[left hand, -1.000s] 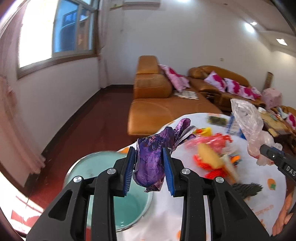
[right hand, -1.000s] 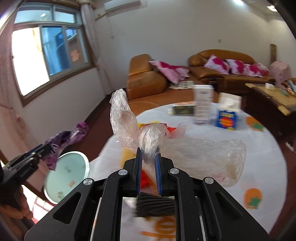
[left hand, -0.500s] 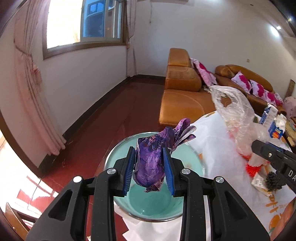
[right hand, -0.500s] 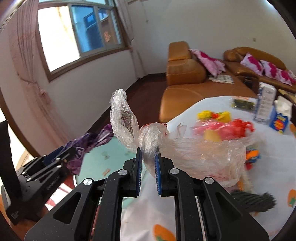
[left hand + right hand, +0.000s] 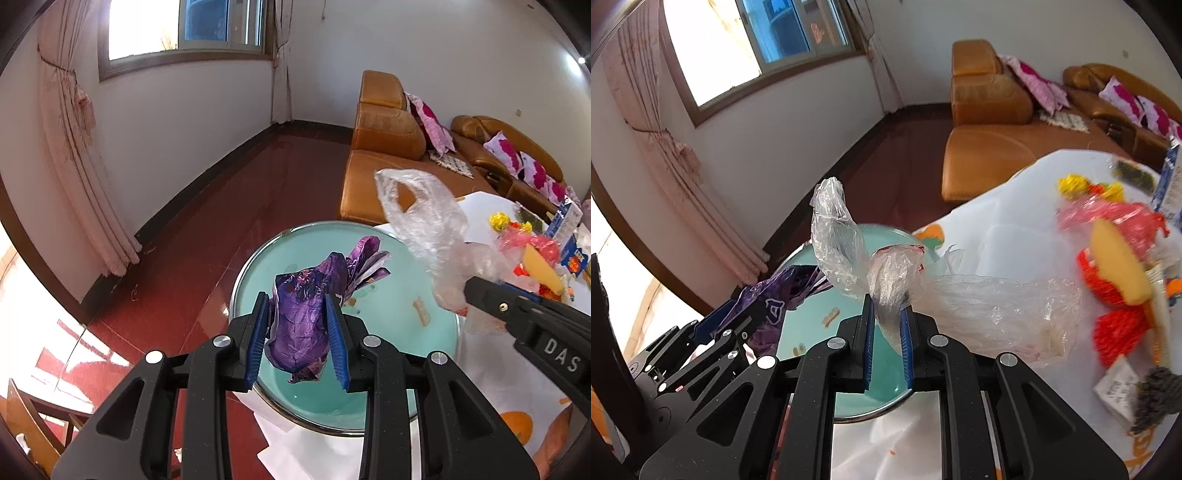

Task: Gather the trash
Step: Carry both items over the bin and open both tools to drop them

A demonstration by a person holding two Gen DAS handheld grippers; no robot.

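The left gripper's (image 5: 300, 332) fingers (image 5: 256, 336) pinch a crumpled purple wrapper (image 5: 306, 321) between their blue pads; its creased tail sticks up and to the right, past the fingertips. The right gripper's (image 5: 888, 334) fingers (image 5: 868, 343) are pressed close on the knotted neck of a clear bag (image 5: 979, 306) — one handle loop stands up to the left, and the limp body trails off to the right.

Both loads hang over a bin (image 5: 436, 332) with a metal rim and a pale green inside, which stands on the dark red floor (image 5: 192, 258) beside the table. A few small scraps lie in the bin. In the left view the right gripper comes in from the right edge with the bag above the bin's far side; in the right view the left gripper and the wrapper sit at lower left, over the bin's near-left rim.

Further out, the table (image 5: 1008, 229) wears a white cloth with orange prints. On it lie a red net (image 5: 1108, 269), a yellow sponge (image 5: 1119, 266), yellow foil balls (image 5: 1071, 182) and a dark scrubber (image 5: 1156, 398) — blurred in the right view. Beyond stand an orange sofa (image 5: 384, 147) with pink cushions, a window and a tied-back curtain (image 5: 74, 147).
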